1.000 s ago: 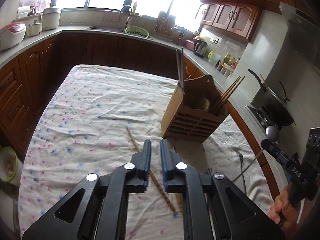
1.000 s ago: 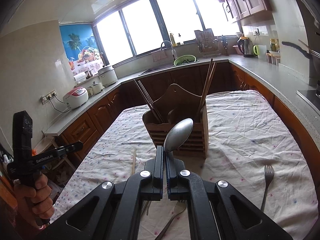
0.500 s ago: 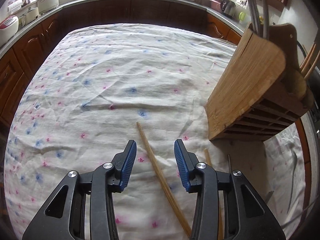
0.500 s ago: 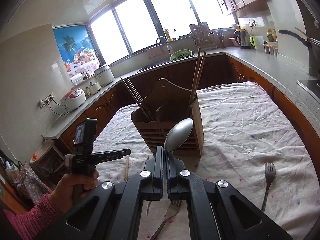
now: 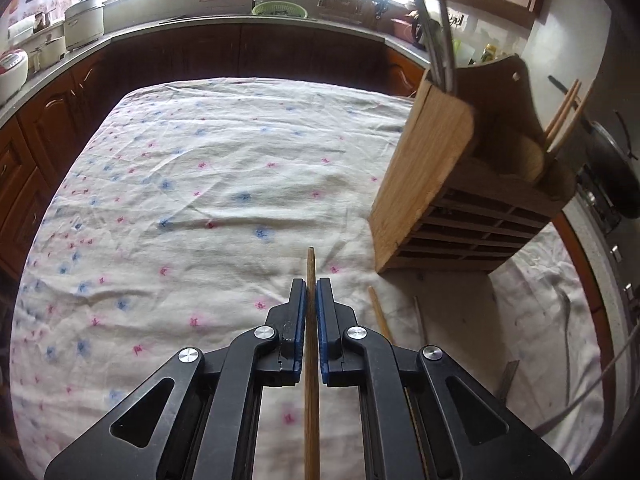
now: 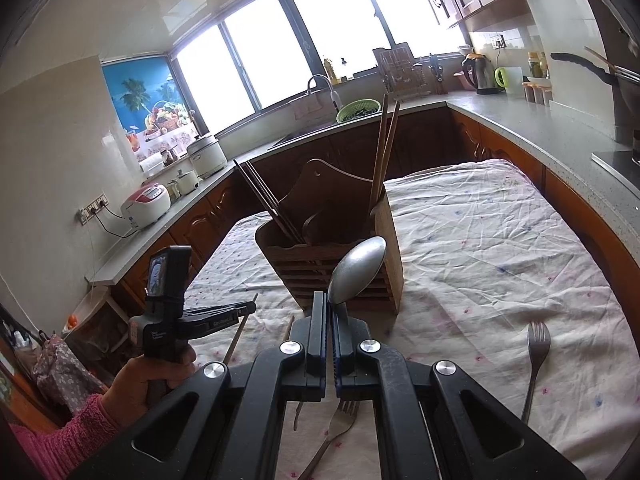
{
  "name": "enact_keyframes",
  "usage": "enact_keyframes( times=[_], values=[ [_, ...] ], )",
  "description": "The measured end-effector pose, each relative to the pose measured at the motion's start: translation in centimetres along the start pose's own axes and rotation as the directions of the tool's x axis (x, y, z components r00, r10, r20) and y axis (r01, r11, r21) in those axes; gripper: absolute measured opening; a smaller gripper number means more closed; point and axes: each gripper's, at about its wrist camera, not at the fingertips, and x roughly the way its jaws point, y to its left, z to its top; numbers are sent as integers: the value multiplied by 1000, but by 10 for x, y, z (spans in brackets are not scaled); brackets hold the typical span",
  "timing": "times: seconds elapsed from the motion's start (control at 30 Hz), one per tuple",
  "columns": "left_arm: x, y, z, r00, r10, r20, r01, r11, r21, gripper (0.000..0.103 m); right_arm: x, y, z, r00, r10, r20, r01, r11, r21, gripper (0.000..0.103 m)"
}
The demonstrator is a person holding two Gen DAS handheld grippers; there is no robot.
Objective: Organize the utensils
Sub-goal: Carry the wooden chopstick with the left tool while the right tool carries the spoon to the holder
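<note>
The left gripper (image 5: pixel 311 292) is clamped on a light wooden chopstick (image 5: pixel 311 360) lying on the floral white tablecloth (image 5: pixel 200 184). The right gripper (image 6: pixel 331 308) pinches a steel spoon (image 6: pixel 357 270), bowl upward, before the slatted wooden utensil holder (image 6: pixel 320 240).

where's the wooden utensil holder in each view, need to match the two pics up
Left wrist view: the slatted wooden utensil holder stands at the right, on the flowered tablecloth, beyond the shut left gripper.
Right wrist view: the holder stands at the centre, just behind the metal spoon in the right gripper.
Shared landmark: the green colander by the sink.
</note>
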Motion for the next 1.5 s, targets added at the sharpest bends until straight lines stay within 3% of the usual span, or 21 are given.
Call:
enact_keyframes(
  times=[0.23, 0.53, 1.03, 1.5],
  values=[
    [-70, -11, -13, 990, -75, 116, 76, 997, 0, 4, -7, 8, 0, 1000, 12, 15, -12, 1000, -8, 2],
    [-133, -16, -18, 964, -132, 232, 136, 991, -3, 4, -20, 18, 3, 999, 14, 48, -12, 1000, -29, 2],
    [-174, -22, -1, 920, -176, 351, 179, 984, 25, 4, -29, 22, 19, 994, 9, 105, -4, 999, -52, 2],
    [-182, -30, 35, 884, -186, 429, 191, 981, 34, 4, -17, 13, 50, 979, -44, 201, 58, 996, -63, 2]
  ],
)
